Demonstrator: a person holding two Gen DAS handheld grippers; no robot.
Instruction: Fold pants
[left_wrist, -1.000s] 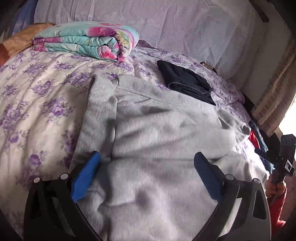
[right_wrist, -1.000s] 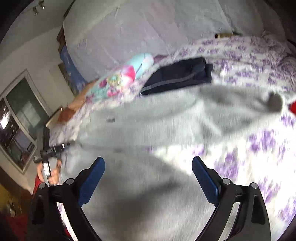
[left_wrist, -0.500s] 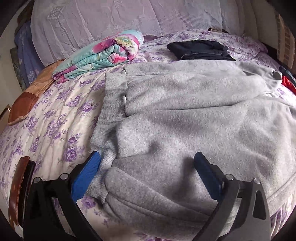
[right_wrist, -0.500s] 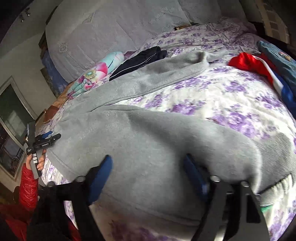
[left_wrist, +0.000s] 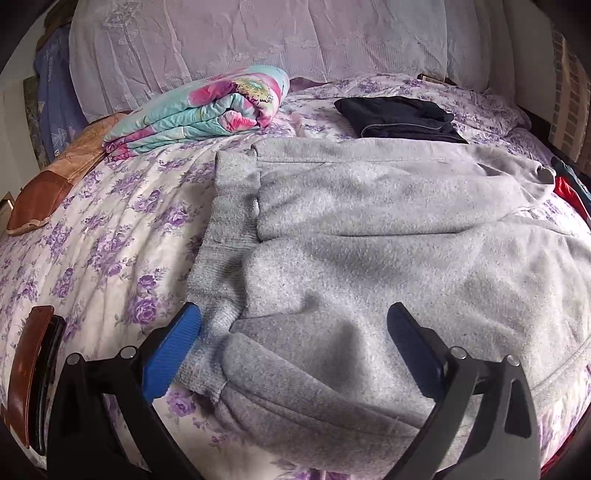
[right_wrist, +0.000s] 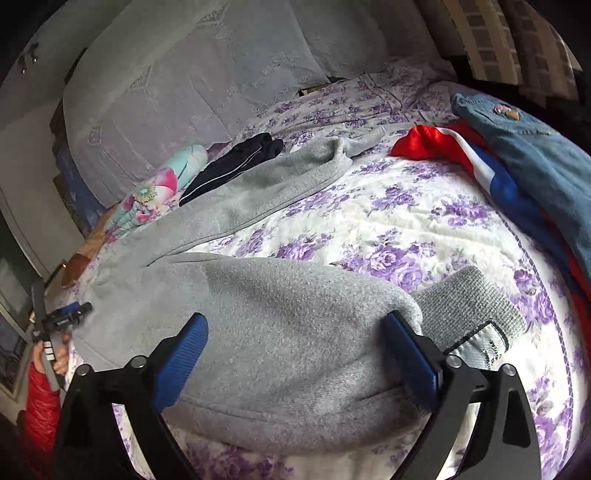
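Grey fleece pants (left_wrist: 388, 236) lie spread across the flowered bed, waistband (left_wrist: 225, 221) at the left, legs running right. My left gripper (left_wrist: 295, 347) is open, its blue pads either side of the near waistband corner, just above the cloth. In the right wrist view the near leg (right_wrist: 280, 332) ends in a ribbed cuff (right_wrist: 469, 310); the far leg (right_wrist: 258, 192) runs along the back. My right gripper (right_wrist: 295, 354) is open, straddling the near leg beside the cuff. The left gripper shows at that view's left edge (right_wrist: 62, 321).
A folded floral quilt (left_wrist: 199, 107) and folded dark pants (left_wrist: 399, 118) lie at the back by the pillows (left_wrist: 258, 48). Red-blue clothing (right_wrist: 461, 155) and a denim garment (right_wrist: 528, 147) lie at the bed's right. A brown object (left_wrist: 29, 373) sits at the near left edge.
Both grippers have pulled back toward the near edge of the bed and settled lower over the pants, left at the waistband corner, right at the near leg's cuff. Both stay open.
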